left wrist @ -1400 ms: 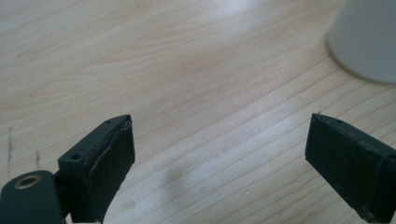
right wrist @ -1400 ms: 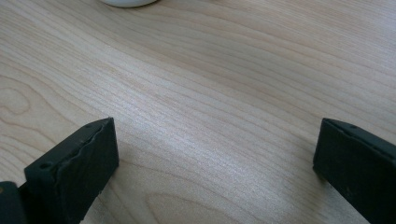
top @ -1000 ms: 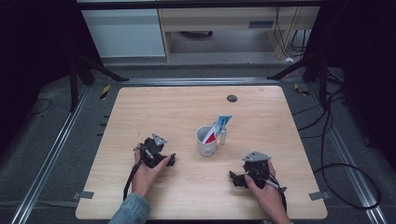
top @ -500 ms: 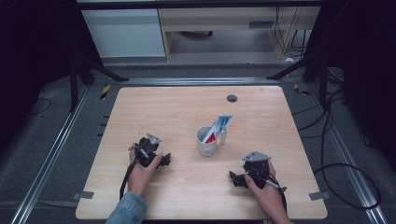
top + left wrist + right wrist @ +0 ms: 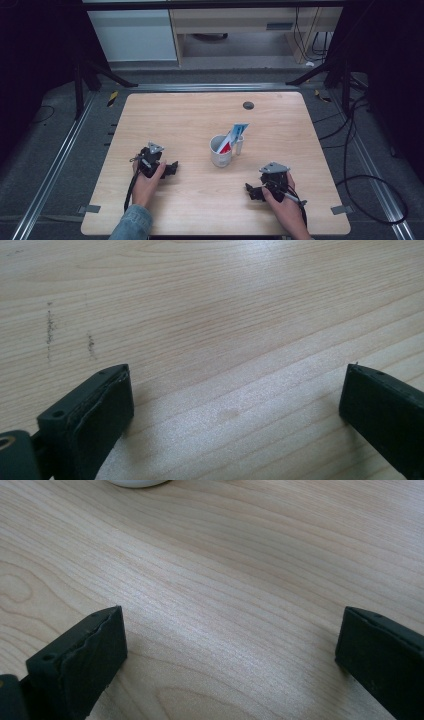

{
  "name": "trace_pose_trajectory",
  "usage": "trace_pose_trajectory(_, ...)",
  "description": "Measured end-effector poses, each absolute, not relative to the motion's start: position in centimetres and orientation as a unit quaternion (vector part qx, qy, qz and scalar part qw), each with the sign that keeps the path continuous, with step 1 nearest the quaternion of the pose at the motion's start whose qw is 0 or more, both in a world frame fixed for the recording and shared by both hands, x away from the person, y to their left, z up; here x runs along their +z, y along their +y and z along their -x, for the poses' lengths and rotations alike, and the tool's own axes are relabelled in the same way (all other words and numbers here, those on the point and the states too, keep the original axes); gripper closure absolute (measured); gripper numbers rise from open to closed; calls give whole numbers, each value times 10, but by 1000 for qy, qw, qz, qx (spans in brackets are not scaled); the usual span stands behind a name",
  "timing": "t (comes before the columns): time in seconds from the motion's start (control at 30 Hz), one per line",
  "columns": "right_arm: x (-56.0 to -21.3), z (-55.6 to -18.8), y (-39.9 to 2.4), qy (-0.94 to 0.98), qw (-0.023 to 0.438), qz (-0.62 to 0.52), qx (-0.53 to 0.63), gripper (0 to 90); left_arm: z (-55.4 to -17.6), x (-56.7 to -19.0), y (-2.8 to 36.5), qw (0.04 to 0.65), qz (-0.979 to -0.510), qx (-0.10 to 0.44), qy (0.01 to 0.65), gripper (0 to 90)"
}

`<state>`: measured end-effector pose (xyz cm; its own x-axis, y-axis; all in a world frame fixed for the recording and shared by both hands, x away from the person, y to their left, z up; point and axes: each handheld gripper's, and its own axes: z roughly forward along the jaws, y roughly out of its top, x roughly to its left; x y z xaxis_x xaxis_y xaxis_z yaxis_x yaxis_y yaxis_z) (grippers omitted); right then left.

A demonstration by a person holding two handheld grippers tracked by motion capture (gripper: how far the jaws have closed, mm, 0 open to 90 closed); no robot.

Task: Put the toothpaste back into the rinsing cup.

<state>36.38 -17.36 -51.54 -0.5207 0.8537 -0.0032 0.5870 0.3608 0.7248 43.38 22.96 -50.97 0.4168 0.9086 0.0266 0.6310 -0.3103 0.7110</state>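
Left tool [image 5: 159, 163] has pulled back from the white mug [image 5: 220, 150] toward the near-left of the desk [image 5: 175, 115], jaws just spreading wide and empty; right tool [image 5: 264, 189] also spread, empty; toothpaste tube [image 5: 233, 138] in mug mid-desk, likely placed.

The pale wood-grain tabletop [image 5: 200, 120] carries a dark round grommet [image 5: 248, 105]; the white ceramic mug [image 5: 220, 151] holds a blue, white and red tube [image 5: 234, 137]; the black two-jaw grippers [image 5: 172, 167] look matte.

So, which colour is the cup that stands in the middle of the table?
The cup is white; the high view shows it best.
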Motion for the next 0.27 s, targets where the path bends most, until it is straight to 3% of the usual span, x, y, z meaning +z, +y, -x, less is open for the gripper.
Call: trace_pose_trajectory(0.27,-515,-364,-174,802,195,-449,343,3,-434,-510,230,318,-780,217,494,0)
